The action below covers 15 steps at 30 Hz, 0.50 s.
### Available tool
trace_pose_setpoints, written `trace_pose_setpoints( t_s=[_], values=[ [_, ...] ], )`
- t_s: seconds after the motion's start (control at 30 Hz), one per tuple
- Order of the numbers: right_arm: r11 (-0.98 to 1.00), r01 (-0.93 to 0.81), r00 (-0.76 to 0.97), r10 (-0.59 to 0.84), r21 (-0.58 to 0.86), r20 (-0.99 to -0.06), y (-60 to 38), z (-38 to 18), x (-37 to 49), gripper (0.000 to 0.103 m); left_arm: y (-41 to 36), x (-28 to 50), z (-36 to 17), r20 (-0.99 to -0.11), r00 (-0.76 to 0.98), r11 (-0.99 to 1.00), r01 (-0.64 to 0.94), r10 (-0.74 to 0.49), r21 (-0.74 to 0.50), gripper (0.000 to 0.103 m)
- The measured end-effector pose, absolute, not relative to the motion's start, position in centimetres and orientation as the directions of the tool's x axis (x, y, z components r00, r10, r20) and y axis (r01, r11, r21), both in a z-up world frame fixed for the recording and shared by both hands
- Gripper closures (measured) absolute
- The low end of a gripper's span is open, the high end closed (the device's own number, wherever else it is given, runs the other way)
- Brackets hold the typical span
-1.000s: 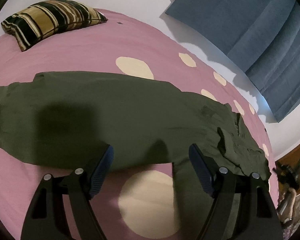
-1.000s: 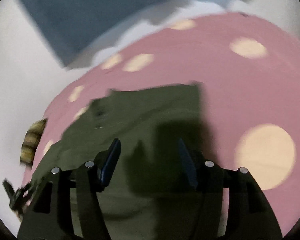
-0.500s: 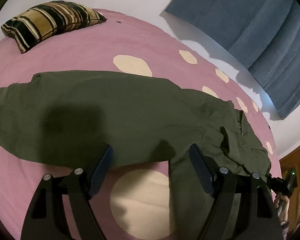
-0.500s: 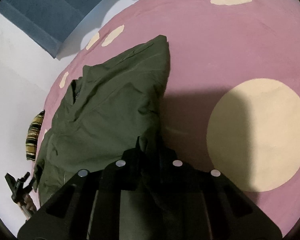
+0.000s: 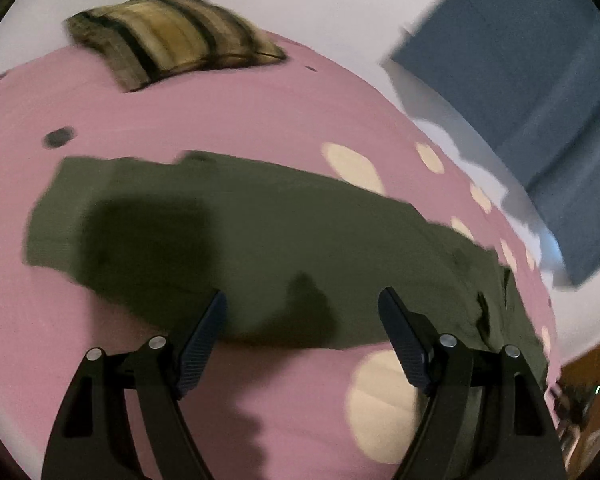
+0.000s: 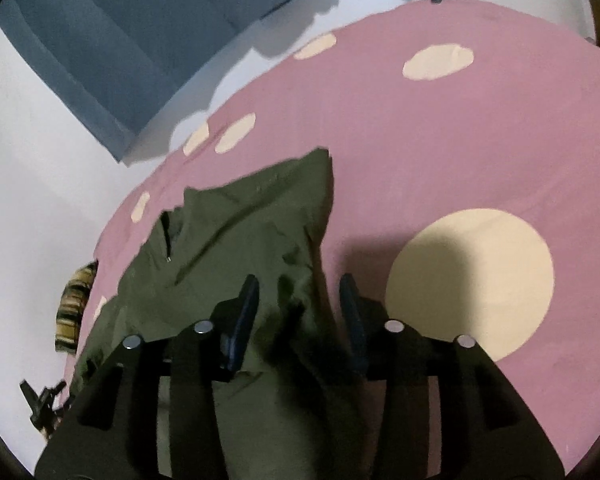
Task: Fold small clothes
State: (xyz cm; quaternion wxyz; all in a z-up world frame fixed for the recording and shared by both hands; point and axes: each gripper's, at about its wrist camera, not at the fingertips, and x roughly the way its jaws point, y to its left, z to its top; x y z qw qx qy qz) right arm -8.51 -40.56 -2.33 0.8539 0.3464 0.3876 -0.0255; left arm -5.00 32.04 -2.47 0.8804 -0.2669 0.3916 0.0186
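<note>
One olive-green cloth garment point(image 5: 260, 232) spread flat on pink bedsheet with cream dots point(image 5: 220, 112). Left gripper point(image 5: 302, 316) jaws wide apart above garment's near edge. Right gripper point(image 6: 298, 300) jaws parted, fabric bunched between. One striped pillow point(image 5: 172, 40). One blue curtain point(image 5: 520, 92).

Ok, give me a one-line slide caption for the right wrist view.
Open right gripper straddling a raised fold of the olive-green garment on the pink bedsheet with cream dots.
</note>
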Motion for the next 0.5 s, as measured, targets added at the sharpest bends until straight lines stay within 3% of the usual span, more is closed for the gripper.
trace_pose_setpoints(
  t_s=[0.17,0.27,0.5],
  values=[
    [0.74,0.318,0.707,0.232,0.593,-0.668,-40.3,-2.3,-8.4,0.058,39.2,-7.6,-4.0,-0.652,0.731,0.722,-0.338,-0.203,-0.604,0.026],
    [0.732,0.319,0.713,0.232,0.601,-0.661,-40.2,-2.3,-8.5,0.056,42.1,-9.1,-5.6,-0.53,0.779,0.564,-0.284,-0.336,-0.775,0.026],
    [0.735,0.316,0.714,0.232,0.599,-0.661,-39.9,-2.2,-8.3,0.052,42.4,-10.9,-5.4,-0.555,0.78,0.582,-0.317,-0.289,-0.749,0.026]
  ],
)
